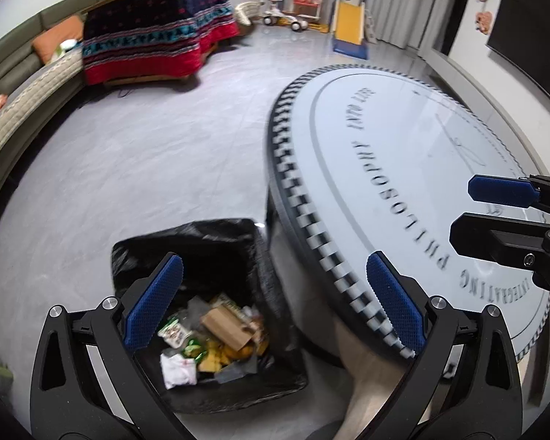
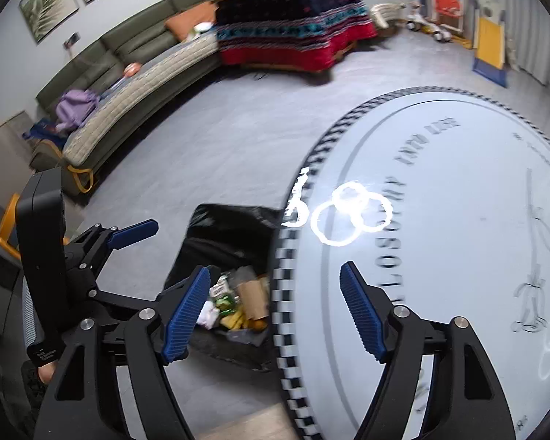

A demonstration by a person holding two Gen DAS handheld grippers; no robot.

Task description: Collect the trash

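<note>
A bin lined with a black bag (image 1: 187,242) stands on the floor beside the round table (image 1: 421,168). It holds trash (image 1: 216,333): a cardboard piece, wrappers, a white wad. My left gripper (image 1: 275,293) is open and empty above the bin and the table's edge. My right gripper (image 2: 275,308) is open and empty over the table's rim (image 2: 286,293), with the bin (image 2: 231,234) to its left. The right gripper also shows in the left wrist view (image 1: 487,209), and the left gripper in the right wrist view (image 2: 128,236).
The grey round table top carries printed letters (image 2: 396,242) and a checkered rim. A green sofa (image 2: 135,58) runs along the left wall. A low table under a red patterned cloth (image 1: 157,40) and children's toys (image 1: 311,0) stand far back. Grey floor (image 1: 146,154) lies between.
</note>
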